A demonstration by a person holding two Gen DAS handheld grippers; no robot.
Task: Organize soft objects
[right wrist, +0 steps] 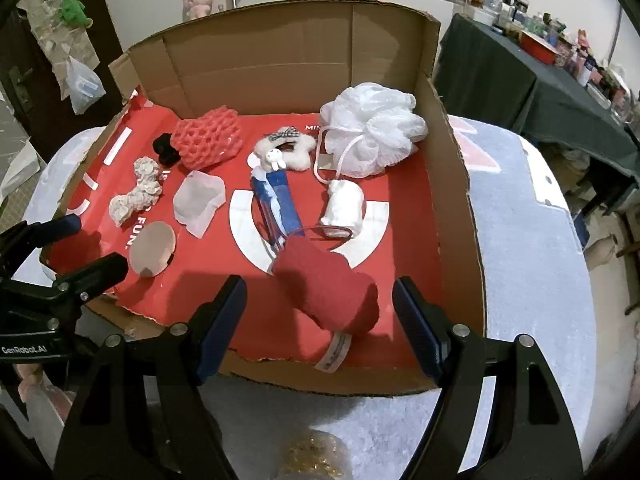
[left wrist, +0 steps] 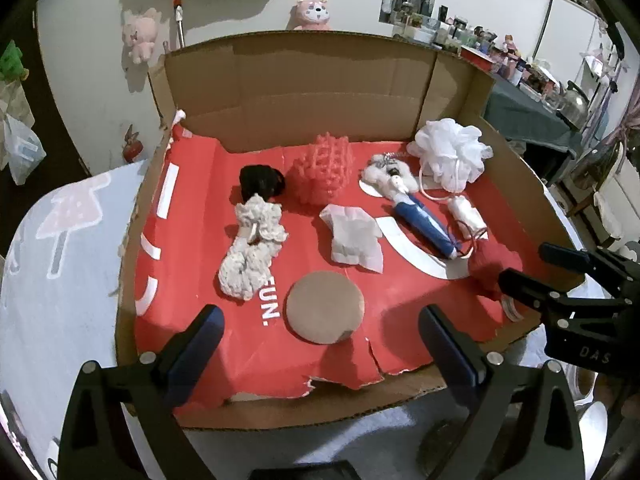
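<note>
A shallow cardboard tray (left wrist: 132, 264) lined with red printed paper sits on a worktop (left wrist: 60, 280), keeping a spread of soft items together. From left to right: a cream knotted cloth bundle (left wrist: 250, 246) with a black fuzzy piece (left wrist: 262, 181) just behind it, a round tan pad (left wrist: 325, 307) near the front edge, a red knobbly mesh sponge (left wrist: 322, 168), a crumpled white sheet (left wrist: 354, 237), a blue tube with a plush bunny top (left wrist: 418, 222), and a white bath pouf (left wrist: 450, 152) at the back right. The left hand-held gripper (left wrist: 320, 354) hovers wide open over the tan pad. The right hand-held gripper (right wrist: 320, 326), also wide open, straddles a red felt roll (right wrist: 328, 286) at the front, seemingly lined up to pinch it.
</note>
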